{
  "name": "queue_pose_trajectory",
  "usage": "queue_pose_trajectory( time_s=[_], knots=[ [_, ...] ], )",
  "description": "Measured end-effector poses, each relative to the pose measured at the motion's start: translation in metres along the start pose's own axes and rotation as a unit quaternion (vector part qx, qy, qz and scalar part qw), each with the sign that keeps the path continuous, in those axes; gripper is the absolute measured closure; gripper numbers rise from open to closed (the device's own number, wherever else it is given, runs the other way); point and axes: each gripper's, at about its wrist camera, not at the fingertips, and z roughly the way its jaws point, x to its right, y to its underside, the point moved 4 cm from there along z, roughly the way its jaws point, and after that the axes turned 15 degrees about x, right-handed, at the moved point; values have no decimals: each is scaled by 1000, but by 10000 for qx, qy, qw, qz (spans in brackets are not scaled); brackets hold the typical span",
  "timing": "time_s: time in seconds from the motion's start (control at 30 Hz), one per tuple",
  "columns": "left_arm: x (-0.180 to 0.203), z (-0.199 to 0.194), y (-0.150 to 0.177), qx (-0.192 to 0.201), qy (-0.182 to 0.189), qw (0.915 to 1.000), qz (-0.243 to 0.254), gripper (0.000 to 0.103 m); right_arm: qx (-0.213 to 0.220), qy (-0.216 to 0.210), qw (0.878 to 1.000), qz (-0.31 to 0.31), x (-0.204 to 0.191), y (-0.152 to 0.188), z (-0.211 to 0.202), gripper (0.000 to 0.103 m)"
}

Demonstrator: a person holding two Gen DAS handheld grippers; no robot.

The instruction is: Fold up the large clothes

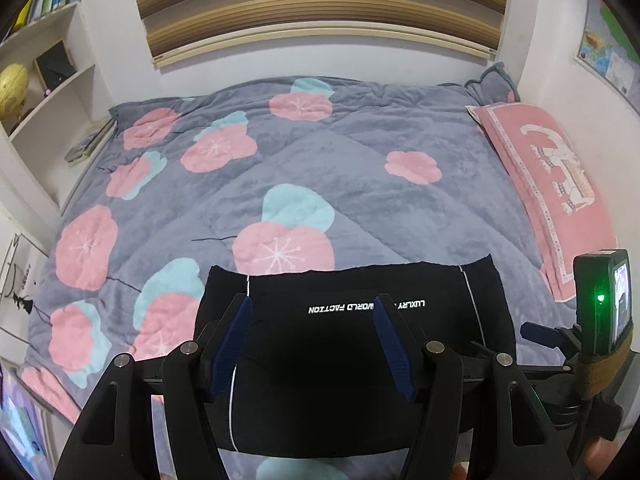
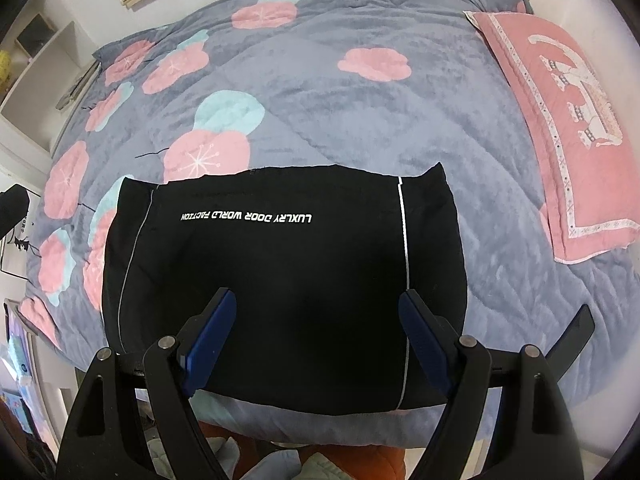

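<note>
Both grippers, left (image 1: 312,312) and right (image 2: 318,308), hover with jaws apart, empty, above the folded black garment (image 2: 280,280) on the quilt (image 2: 360,120)

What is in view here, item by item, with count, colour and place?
garment: one, black with white piping and white lettering, folded flat at the quilt's near edge
quilt: one, grey with pink and teal flowers, covering the bed
pillow: one, pink with a white figure, along the bed's right side
blind: one, tan striped, on the wall behind the bed
shelves: one unit, white, left of the bed, holding books and a yellow object
map: one, multicoloured, on the right wall
left gripper: one, black with blue pads, open above the garment
right gripper: one, black with blue pads, open above the garment
</note>
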Motion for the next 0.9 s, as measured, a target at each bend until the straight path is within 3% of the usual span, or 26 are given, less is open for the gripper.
queue_pose_trajectory(
  time_s=[0.7, 0.9],
  knots=[
    [-3, 12, 4, -122, -91, 9999, 14, 39, -140, -8, 9999, -45, -8, 1, 12, 18],
    [-9, 18, 7, -93, -317, 9994, 103, 39, -198, -18, 9998, -66, -11, 3, 17, 18]
  ],
)
